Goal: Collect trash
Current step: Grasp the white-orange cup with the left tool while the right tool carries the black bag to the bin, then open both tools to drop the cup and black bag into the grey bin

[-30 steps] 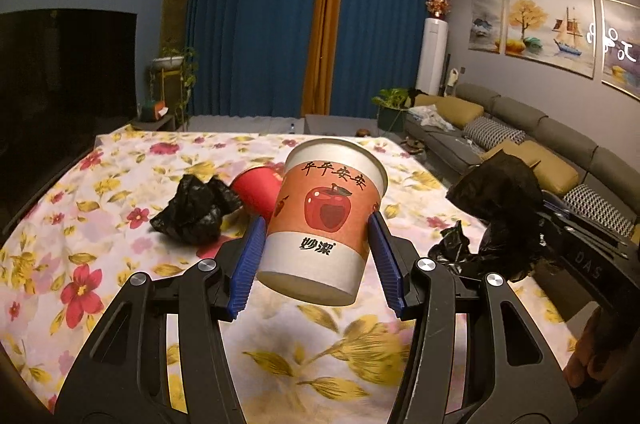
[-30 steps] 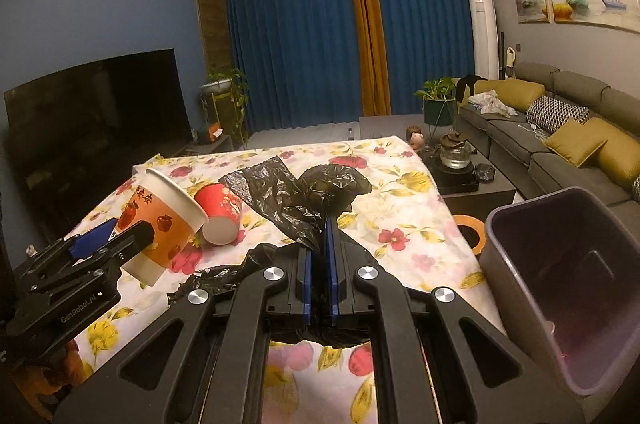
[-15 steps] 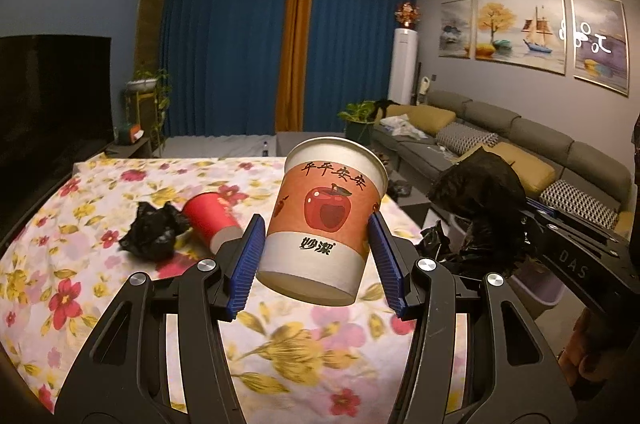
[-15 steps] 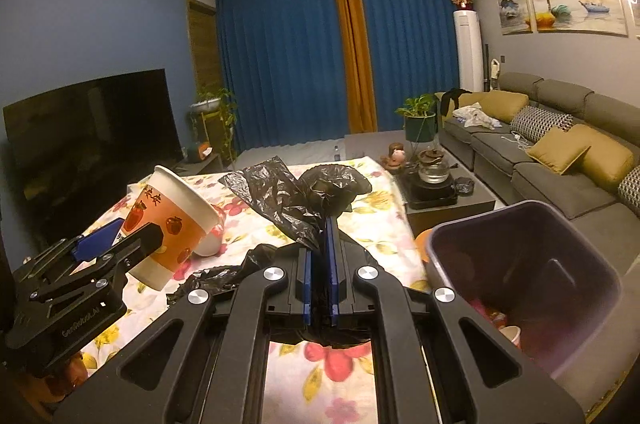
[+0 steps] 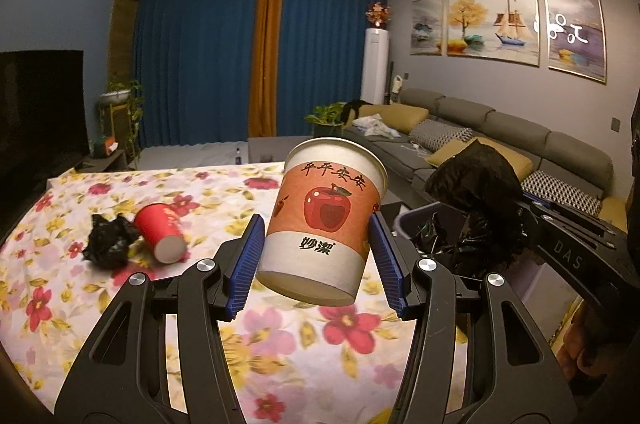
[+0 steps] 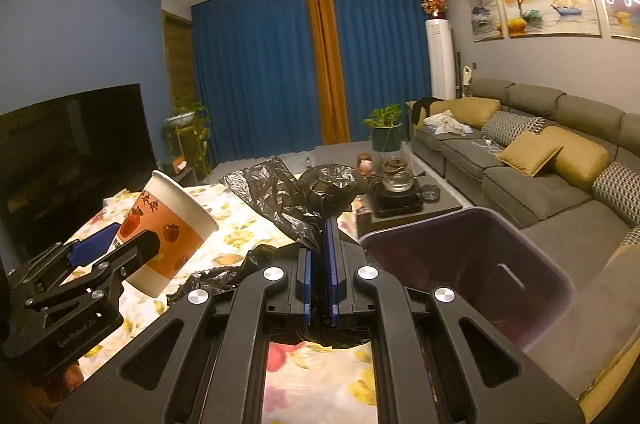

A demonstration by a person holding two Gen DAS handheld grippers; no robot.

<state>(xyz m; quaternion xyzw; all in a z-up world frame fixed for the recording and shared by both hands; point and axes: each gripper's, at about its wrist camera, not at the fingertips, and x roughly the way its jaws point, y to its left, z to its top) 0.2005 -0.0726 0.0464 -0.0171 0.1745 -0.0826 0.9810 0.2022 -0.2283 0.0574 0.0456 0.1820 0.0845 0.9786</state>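
My left gripper (image 5: 316, 256) is shut on an orange paper cup with a red apple print (image 5: 324, 220), held tilted above the flowered tablecloth (image 5: 120, 304); the cup also shows in the right wrist view (image 6: 168, 232). My right gripper (image 6: 319, 260) is shut on a crumpled black plastic bag (image 6: 304, 196), held above the table edge beside a dark purple bin (image 6: 532, 256). The bag shows in the left wrist view (image 5: 480, 208) over the bin (image 5: 404, 224). A red cup (image 5: 160, 230) lies on its side next to another black bag wad (image 5: 108, 242).
A grey sofa with yellow cushions (image 6: 532, 156) runs along the right wall. A low tea table with a kettle (image 6: 400, 192) stands beyond the bin. A dark television (image 6: 68, 144) stands at the left. Blue curtains (image 6: 272, 72) close the far wall.
Both grippers have lifted and moved right towards the bin, each still holding its load. The red cup and black wad on the table now lie farther left.
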